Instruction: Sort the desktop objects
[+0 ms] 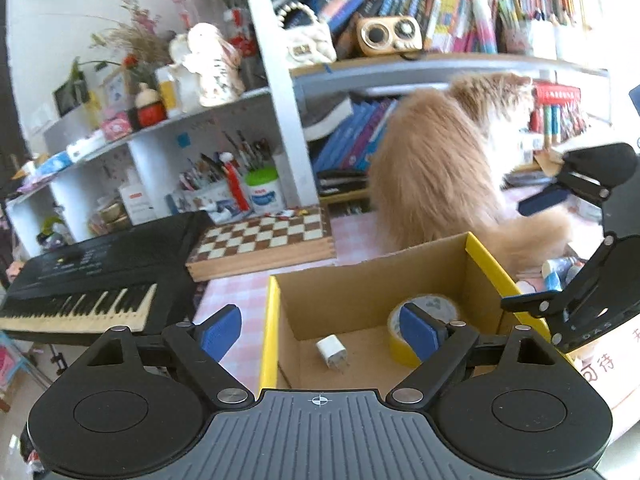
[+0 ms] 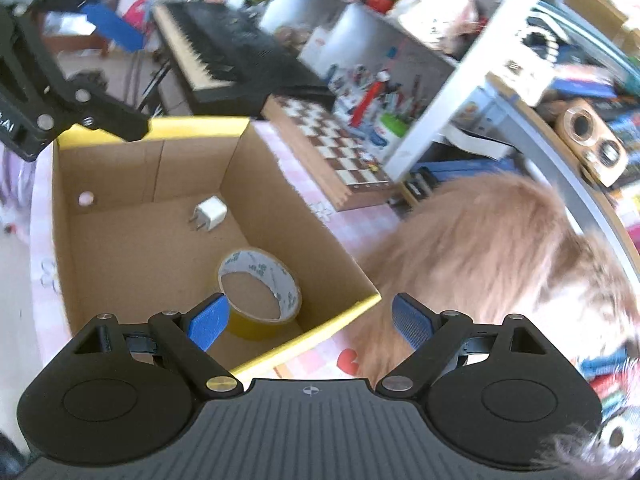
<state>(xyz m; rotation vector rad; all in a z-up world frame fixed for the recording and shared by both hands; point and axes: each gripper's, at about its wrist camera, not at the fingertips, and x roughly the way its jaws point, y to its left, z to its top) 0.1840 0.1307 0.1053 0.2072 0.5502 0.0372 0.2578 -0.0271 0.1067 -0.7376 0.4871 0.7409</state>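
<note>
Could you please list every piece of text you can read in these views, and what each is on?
"可待", in red on the white surface; cut off.
"D A S", on the right gripper body; partial.
"AI", on the left gripper body; partial.
Book spines and the green-lidded jar label: too blurred to read.

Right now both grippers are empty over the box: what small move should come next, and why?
Probably swing the open right gripper away from the cardboard box toward the desk clutter beyond the cat. The tape roll and charger plug already lie inside, and the left gripper is open too.
</note>
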